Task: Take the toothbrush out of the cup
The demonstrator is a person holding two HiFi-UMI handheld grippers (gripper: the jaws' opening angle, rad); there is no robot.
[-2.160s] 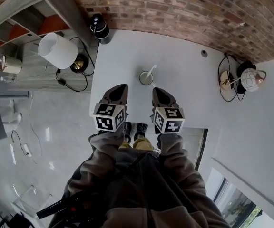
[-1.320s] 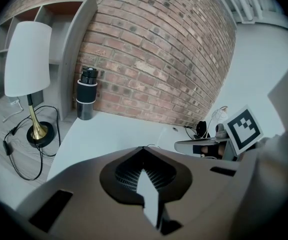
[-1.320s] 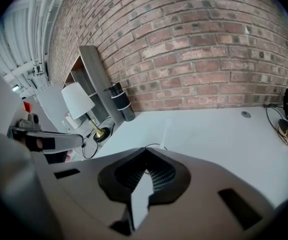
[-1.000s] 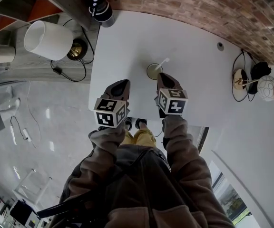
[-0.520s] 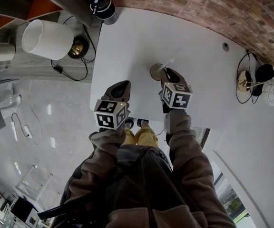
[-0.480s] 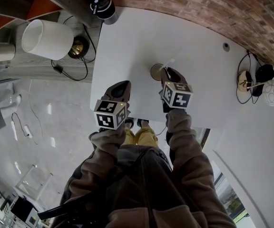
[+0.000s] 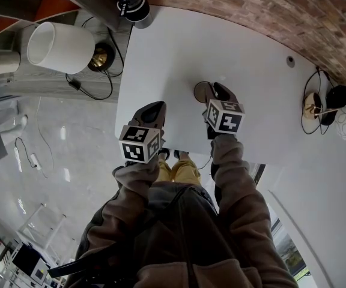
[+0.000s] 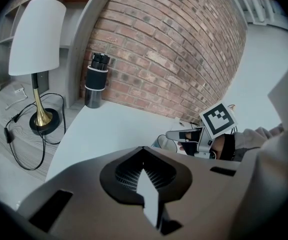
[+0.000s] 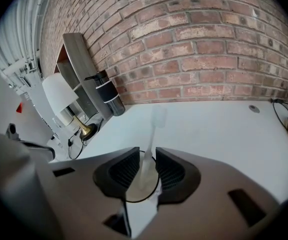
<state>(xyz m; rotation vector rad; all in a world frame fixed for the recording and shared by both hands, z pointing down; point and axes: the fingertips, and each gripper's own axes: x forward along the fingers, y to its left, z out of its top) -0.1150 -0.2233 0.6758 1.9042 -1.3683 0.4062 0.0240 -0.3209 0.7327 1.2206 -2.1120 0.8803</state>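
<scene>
A pale cup (image 7: 200,91) stands mid-table, half covered by my right gripper (image 7: 219,91). In the right gripper view a white toothbrush (image 9: 152,136) rises from the cup (image 9: 136,191), its head pointing at the brick wall. The right gripper (image 9: 147,154) is shut on the toothbrush's handle just above the rim. My left gripper (image 7: 151,111) hovers near the table's front edge, left of the cup, shut and empty (image 8: 143,170). The left gripper view shows the right gripper (image 8: 184,134) over the cup (image 8: 163,143). The head view hides the toothbrush.
A white table (image 7: 173,47) meets a brick wall. A black cylinder (image 7: 131,2) stands at its far left corner, also seen in the left gripper view (image 8: 96,79). A white-shaded lamp (image 7: 59,45) stands on a side shelf. Cables and a small lamp (image 7: 332,101) lie on the right.
My right gripper has moved forward to the cup and its jaws now stand around the toothbrush. The left gripper has stayed where it was.
</scene>
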